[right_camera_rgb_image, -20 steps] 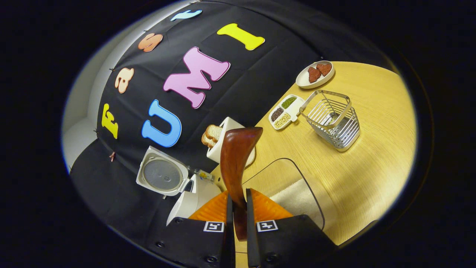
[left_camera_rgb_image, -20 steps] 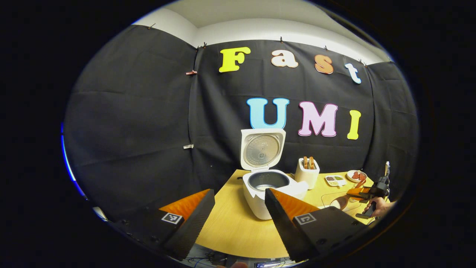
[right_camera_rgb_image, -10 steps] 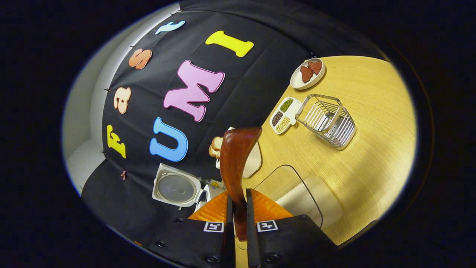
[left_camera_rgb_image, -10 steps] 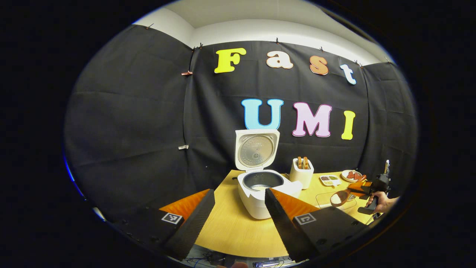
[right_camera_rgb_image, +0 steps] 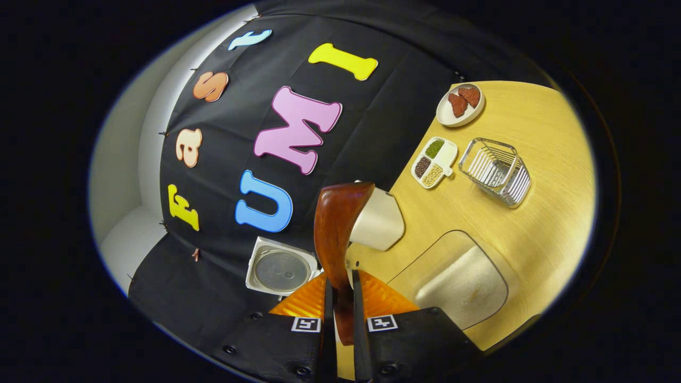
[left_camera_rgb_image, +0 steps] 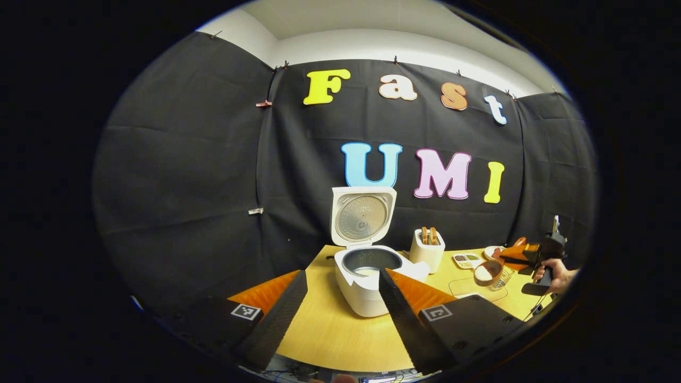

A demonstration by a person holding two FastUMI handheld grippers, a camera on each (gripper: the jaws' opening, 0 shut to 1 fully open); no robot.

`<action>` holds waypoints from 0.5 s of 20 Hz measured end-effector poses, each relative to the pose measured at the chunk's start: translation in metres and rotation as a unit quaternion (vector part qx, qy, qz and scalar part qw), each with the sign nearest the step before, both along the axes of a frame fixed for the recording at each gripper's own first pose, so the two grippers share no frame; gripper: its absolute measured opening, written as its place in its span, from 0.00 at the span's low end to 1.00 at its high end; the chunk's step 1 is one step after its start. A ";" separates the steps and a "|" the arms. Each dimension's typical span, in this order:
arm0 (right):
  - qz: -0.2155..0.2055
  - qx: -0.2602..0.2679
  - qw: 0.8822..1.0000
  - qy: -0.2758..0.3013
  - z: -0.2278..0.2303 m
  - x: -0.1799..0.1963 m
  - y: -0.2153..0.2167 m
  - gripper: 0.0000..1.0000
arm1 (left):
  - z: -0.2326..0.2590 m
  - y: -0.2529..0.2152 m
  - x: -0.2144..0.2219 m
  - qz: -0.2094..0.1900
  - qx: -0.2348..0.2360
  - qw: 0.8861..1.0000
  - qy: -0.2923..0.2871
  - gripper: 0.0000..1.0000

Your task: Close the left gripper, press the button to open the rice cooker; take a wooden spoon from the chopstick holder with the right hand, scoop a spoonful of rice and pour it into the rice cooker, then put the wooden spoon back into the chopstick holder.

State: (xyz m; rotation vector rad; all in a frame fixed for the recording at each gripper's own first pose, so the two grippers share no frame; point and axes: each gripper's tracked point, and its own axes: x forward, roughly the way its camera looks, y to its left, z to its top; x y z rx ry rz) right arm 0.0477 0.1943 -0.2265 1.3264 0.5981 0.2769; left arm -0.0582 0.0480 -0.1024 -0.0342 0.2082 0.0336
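Standing open left of the wire chopstick holder [right_camera_rgb_image: 496,171], the rice cooker [left_camera_rgb_image: 365,276] waits while the spread-jawed left gripper [left_camera_rgb_image: 340,303] idles and the right gripper [right_camera_rgb_image: 340,314], clamping the rice-filled wooden spoon [left_camera_rgb_image: 488,271], could tilt it and spill grains short.

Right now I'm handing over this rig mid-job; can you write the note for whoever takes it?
Left tongs: open, empty, hanging in front of the white rice cooker.
Right tongs: shut on the handle of the dark brown wooden spoon; the spoon's bowl looks loaded with rice, held above the table.
Rice cooker lid stands open, pot exposed.
The clear rice tray sits on the wooden table; the wire chopstick holder stands empty beyond it.
Done: lid opened, spoon taken, rice scooped.
Left: pour into the cooker, return the spoon to the holder.
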 end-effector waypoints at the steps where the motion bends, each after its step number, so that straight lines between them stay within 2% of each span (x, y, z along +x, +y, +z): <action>1: 0.002 0.008 1.000 -0.004 0.013 0.003 0.007 0.17 | -0.001 0.000 0.002 -0.003 -0.001 1.000 -0.001 0.94; 10: 0.025 0.047 0.997 -0.052 0.114 0.050 0.107 0.17 | -0.016 0.018 0.015 -0.001 -0.026 1.000 0.001 0.94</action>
